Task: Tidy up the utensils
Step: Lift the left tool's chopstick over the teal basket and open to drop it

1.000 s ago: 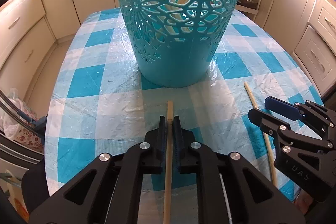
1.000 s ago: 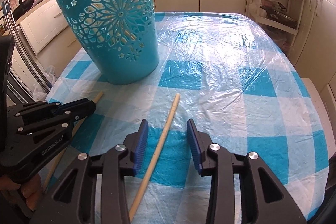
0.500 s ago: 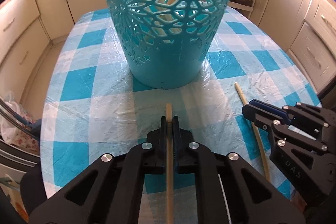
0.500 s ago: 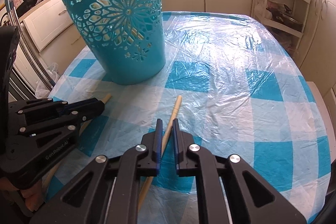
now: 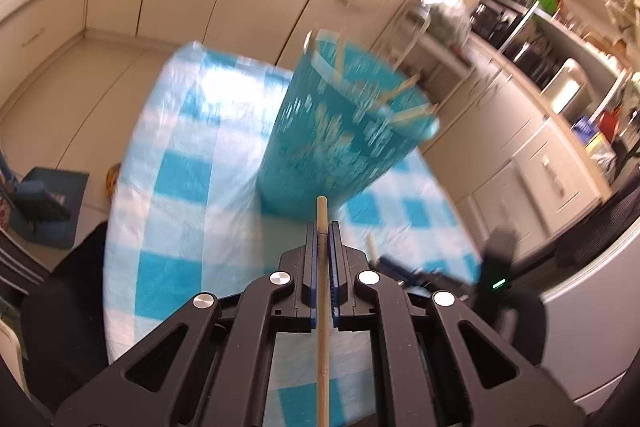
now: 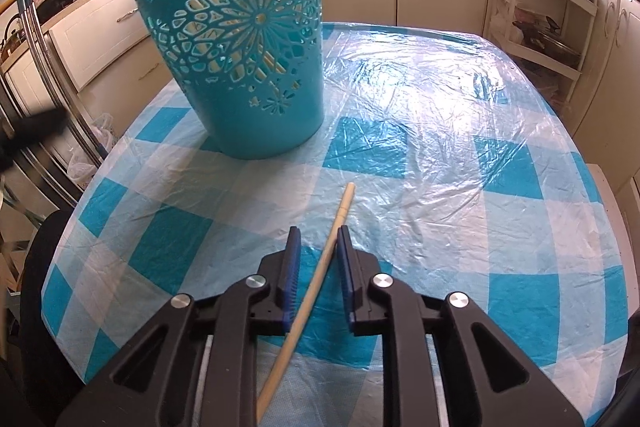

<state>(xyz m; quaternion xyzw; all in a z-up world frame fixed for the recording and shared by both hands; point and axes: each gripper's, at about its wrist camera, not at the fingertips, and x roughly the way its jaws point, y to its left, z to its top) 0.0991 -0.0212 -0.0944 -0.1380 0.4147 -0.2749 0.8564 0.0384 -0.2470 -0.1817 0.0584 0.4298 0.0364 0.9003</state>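
Wooden stick (image 5: 322,307) clamped tight in left gripper (image 5: 322,227).

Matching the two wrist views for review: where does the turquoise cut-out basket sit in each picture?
Left wrist view: the turquoise basket is blurred, centre and slightly right, seen from above with wooden sticks showing at its rim, beyond the left tool.
Right wrist view: the basket stands upper left, sharp, its flower pattern facing the camera.
Shared landmark: the blue-and-white checked tablecloth it stands on.
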